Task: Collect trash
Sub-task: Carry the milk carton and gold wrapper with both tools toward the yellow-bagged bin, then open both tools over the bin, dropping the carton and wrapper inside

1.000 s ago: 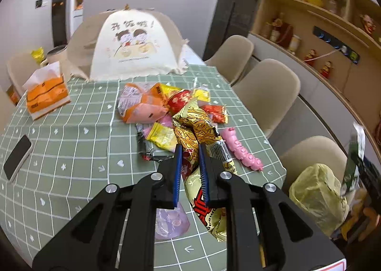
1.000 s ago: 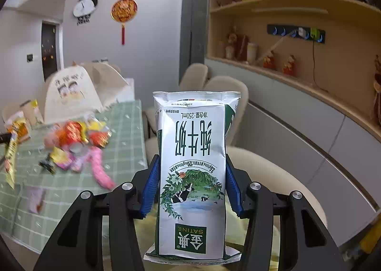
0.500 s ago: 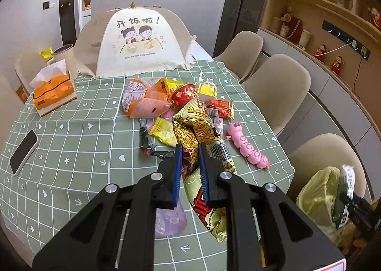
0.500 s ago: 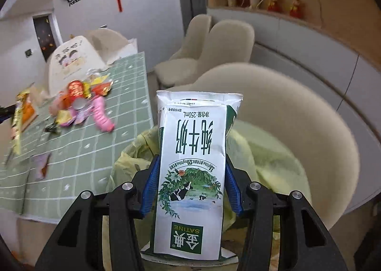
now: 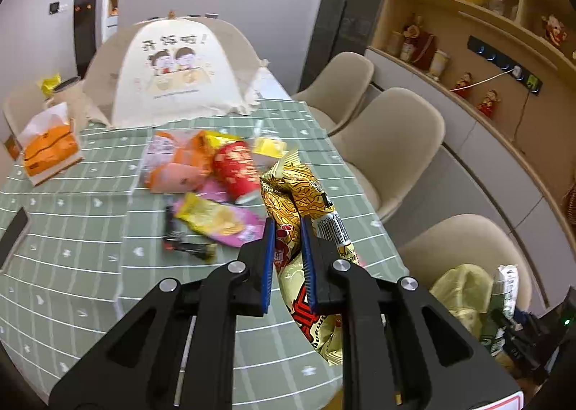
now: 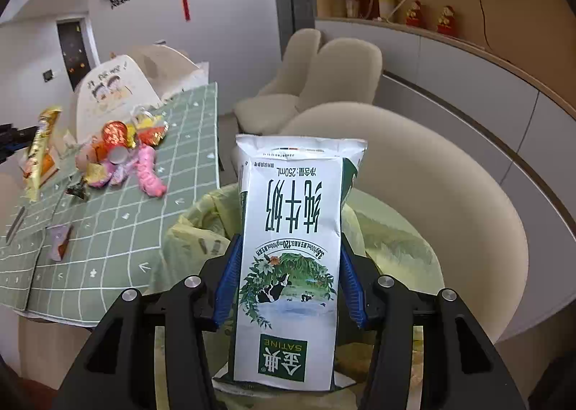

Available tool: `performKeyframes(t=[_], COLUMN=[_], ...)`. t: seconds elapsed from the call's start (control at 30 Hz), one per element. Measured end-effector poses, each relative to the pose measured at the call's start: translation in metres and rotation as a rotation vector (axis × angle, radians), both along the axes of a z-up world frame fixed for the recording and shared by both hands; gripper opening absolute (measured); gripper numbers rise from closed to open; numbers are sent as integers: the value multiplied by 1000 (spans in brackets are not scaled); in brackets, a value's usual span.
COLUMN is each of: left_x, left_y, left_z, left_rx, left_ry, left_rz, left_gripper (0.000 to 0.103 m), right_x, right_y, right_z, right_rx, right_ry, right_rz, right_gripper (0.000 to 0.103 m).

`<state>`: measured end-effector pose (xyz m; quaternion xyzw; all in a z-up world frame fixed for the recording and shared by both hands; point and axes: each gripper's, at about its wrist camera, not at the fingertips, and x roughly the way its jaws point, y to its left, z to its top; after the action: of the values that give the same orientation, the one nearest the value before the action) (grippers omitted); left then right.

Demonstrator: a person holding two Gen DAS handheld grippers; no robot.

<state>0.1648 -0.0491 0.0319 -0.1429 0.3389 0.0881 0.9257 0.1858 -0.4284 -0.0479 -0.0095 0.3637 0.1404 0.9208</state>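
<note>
While your right gripper [image 6: 289, 287] is clamped on the milk pouch [image 6: 292, 248] just above the yellow trash bag [image 6: 201, 230] on the chair [image 6: 450, 194], lower it inside the bag mouth before you part the fingers; your left gripper [image 5: 288, 262] pinches the gold snack wrapper [image 5: 298, 204] over the table [image 5: 72, 230], where more wrappers [image 5: 216, 219] wait, and the table edge crowds the bag

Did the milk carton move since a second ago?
Yes. The milk carton went down toward the yellow bag on the chair.
</note>
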Motion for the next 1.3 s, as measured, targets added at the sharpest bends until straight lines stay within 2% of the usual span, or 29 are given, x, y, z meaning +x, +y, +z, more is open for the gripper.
performKeyframes(t=[0.07,0.2,0.4,0.5,0.73,0.83,0.9,1.0,1.13,1.17,1.23,1.27,1.3], left_x=[9,27,49,58,83,100,104,104,115,116,118,120,119], left_y=[-17,-59,-120,-159,-255,-291,-315,-334,-342,-342,-338,-331,-326], left_z=[1,3,1,-7,-38,-65,-86,-104,-117,-118,-115,-114,-112], left_rx=[-22,-20,-69,-89,-100,-83,-4,81,97,88,39,6,-30], left_ry=[-5,-13,-10,7,124,272,351,395,423,420,411,405,397], left_rz=[-46,-149,-298,-412,-631,-696,-735,-760,-743,-738,-733,-732,-731], left_gripper=[14,14,14,14,14,14,14,14,14,15,30,43,49], right_x=[-2,-3,7,13,23,22,21,18,16,17,14,12,10], right_y=[-5,-19,-46,-65,-103,-117,-123,-132,-139,-138,-135,-132,-128], right_z=[8,22,34,38,40,37,35,29,21,20,17,17,17], right_rx=[-3,51,-7,-10,2,25,32,50,82,84,81,80,78], right_ry=[-27,-45,-55,-56,-56,-51,-46,-36,-10,-5,-1,-1,-2], right_rz=[-10,1,-86,-130,-215,-244,-257,-286,-306,-306,-301,-297,-287], right_gripper=[52,53,53,53,53,53,53,53,53,53,53,53,53])
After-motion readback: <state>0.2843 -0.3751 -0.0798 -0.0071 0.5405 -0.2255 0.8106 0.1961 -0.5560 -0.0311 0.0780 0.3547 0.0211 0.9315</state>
